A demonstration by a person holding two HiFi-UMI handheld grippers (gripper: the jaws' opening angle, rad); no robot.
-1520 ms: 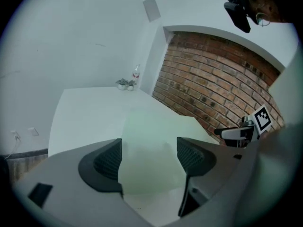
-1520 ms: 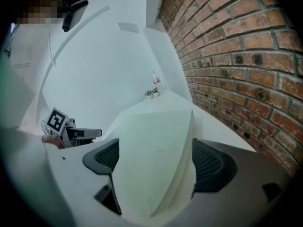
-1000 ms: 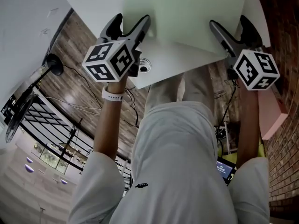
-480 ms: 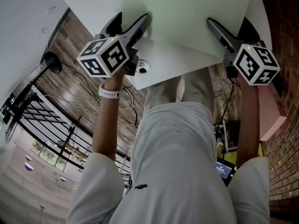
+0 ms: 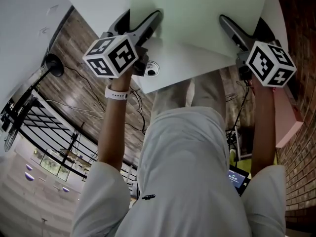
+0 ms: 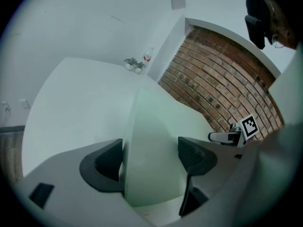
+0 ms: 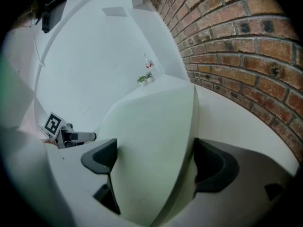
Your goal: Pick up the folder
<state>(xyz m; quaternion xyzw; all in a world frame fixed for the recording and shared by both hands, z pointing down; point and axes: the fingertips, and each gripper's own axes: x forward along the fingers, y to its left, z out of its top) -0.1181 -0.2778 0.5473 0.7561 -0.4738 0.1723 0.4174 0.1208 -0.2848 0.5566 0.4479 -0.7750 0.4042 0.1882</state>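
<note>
Folder (image 5: 197,14) pinched in left tool (image 6: 150,155) and right tool (image 7: 154,160), table (image 6: 71,103) beneath, brick wall (image 7: 236,32) beside

Bright even light; soft shadows; fisheye bending, dark vignette; near jaws blurred

Nothing legible: black-and-white cube (image 5: 111,56) on left tool (image 5: 137,22) and cube (image 5: 271,63) on right tool (image 5: 244,26) show only square patterns.

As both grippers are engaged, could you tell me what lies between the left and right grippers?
The pale green folder spans the stretch between the left gripper and the right gripper, over the white table, as the head view shows.
</note>
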